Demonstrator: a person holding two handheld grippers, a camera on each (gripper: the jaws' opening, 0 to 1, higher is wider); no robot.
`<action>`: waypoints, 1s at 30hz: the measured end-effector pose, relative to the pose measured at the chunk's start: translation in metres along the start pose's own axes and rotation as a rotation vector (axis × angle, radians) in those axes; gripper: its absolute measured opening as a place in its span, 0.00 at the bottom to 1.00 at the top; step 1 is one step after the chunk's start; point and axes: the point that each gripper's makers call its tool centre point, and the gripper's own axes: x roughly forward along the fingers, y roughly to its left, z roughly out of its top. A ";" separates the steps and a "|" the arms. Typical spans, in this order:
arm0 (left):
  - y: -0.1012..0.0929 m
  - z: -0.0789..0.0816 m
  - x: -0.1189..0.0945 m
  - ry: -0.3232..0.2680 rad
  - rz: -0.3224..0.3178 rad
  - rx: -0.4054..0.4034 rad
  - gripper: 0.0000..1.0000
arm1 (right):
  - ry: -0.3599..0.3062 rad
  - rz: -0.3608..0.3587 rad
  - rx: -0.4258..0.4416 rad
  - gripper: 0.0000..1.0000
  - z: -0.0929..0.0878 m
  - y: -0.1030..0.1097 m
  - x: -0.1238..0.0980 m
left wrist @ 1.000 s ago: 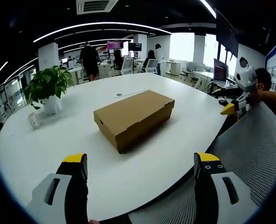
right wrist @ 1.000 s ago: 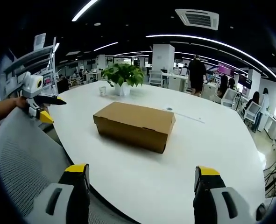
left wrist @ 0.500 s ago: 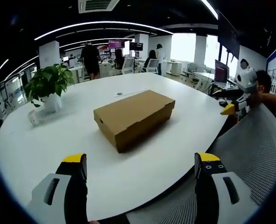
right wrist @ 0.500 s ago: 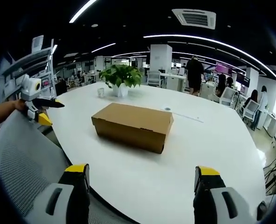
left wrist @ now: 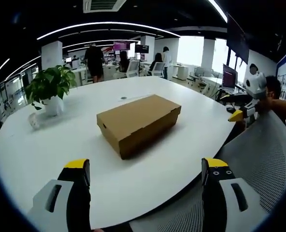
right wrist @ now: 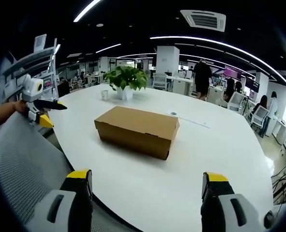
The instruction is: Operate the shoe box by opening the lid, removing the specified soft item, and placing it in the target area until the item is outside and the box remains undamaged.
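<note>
A brown cardboard shoe box (left wrist: 139, 122) (right wrist: 138, 130) lies on the white round table (left wrist: 51, 145) (right wrist: 220, 154) with its lid closed. My left gripper (left wrist: 145, 169) hangs open over the near table edge, well short of the box, with nothing between its yellow-tipped jaws. My right gripper (right wrist: 145, 180) is open too, back from the table edge, and is seen at the far right of the left gripper view (left wrist: 243, 112). The left gripper appears at the left of the right gripper view (right wrist: 42, 112), held by a hand. What is inside the box is hidden.
A potted green plant (left wrist: 50, 89) (right wrist: 127, 79) and a small cup (left wrist: 34, 122) (right wrist: 104, 94) stand on the far side of the table. A grey mesh chair back (left wrist: 263, 164) (right wrist: 22, 169) sits close below both grippers. People and desks fill the office behind.
Both views have shifted only slightly. The box and the grippers' opening are unchanged.
</note>
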 end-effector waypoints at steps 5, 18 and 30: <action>0.000 0.003 0.000 -0.007 0.003 0.014 1.00 | 0.008 0.008 -0.014 0.95 -0.001 0.001 0.001; -0.003 0.008 -0.001 -0.012 -0.008 0.061 1.00 | 0.014 0.000 -0.038 0.95 0.000 0.000 0.000; 0.008 0.027 -0.002 -0.027 -0.002 0.048 1.00 | 0.031 -0.030 -0.069 0.95 0.003 -0.012 -0.004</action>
